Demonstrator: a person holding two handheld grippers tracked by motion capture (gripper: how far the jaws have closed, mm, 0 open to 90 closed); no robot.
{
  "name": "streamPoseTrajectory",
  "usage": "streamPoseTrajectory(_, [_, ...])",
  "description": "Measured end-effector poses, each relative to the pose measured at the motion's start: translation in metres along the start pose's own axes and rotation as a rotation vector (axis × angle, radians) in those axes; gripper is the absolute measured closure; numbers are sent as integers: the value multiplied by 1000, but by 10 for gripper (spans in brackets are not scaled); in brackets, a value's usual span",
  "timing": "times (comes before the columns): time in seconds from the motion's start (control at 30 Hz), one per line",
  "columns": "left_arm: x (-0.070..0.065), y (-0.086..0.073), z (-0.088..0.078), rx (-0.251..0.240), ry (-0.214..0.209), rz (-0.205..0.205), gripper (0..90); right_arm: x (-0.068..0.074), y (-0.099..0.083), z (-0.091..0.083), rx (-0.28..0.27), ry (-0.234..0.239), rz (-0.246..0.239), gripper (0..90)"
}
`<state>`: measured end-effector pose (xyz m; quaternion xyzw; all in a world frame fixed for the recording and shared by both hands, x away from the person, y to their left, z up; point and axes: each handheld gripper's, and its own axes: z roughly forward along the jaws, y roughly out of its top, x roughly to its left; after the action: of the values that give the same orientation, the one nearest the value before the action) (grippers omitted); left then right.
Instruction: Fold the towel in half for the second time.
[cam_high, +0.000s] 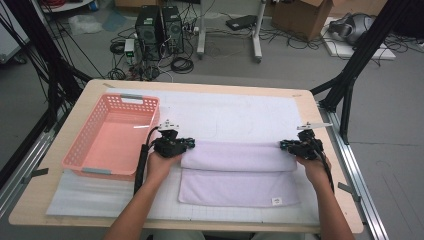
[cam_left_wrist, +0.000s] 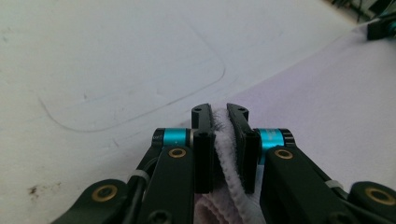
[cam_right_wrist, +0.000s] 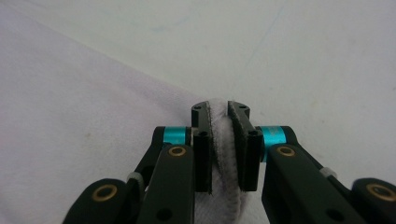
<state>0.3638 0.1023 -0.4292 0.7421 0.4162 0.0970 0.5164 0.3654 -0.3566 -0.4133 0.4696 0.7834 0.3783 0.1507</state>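
A pale lilac towel (cam_high: 235, 172) lies on the white mat, its far part folded over toward the person. My left gripper (cam_high: 189, 144) is shut on the fold's left end. In the left gripper view the towel (cam_left_wrist: 226, 163) is pinched between the pads of my left gripper (cam_left_wrist: 219, 114). My right gripper (cam_high: 284, 145) is shut on the fold's right end. The right gripper view shows a thick roll of towel (cam_right_wrist: 223, 140) squeezed between the jaws of my right gripper (cam_right_wrist: 220, 109). Both grippers rest low on the table.
A pink plastic basket (cam_high: 77, 155) stands empty at the left of the table, close beside my left hand. A white mat (cam_high: 240, 115) covers the tabletop. Black frame posts stand at both sides, and computers and cables lie on the floor beyond.
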Motion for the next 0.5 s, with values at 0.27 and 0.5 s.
streamPoseTrajectory(0.27, [-21,-9,-29,-91,-54,52,809,19,-21,-37,-163,8,-41,803])
streamPoseTrajectory(0.5, [-29,-29,-43,-105,-89,34,802,28,-44,-49,-227,22,-23,794])
